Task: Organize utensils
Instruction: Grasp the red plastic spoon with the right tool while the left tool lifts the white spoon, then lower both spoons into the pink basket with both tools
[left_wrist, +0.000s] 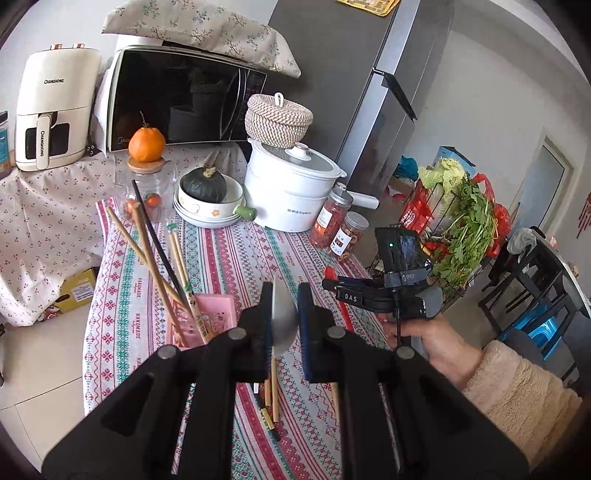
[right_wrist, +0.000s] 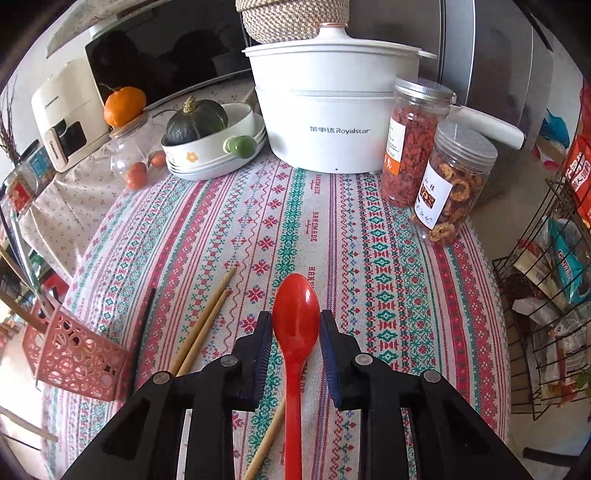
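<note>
My left gripper (left_wrist: 285, 292) is shut on a silver metal spoon (left_wrist: 284, 325), whose bowl stands edge-up between the pads, above the patterned tablecloth (left_wrist: 229, 258). Just left of it is a pink perforated basket (left_wrist: 216, 314) holding several chopsticks (left_wrist: 155, 266). In the right wrist view my right gripper (right_wrist: 295, 321) is shut on a red plastic spoon (right_wrist: 295, 306), its pads against the bowl's sides and its handle running back under the gripper. Loose wooden chopsticks (right_wrist: 207, 325) and a black one (right_wrist: 146, 321) lie on the cloth to the left, near the pink basket (right_wrist: 74, 354).
A white Royalstar pot (right_wrist: 332, 118), two jars of dried food (right_wrist: 454, 184), a bowl with a green squash (right_wrist: 207, 147) and a glass jar topped by an orange (right_wrist: 129, 147) line the back. A wire rack with greens (left_wrist: 461, 229) stands off the table's right edge.
</note>
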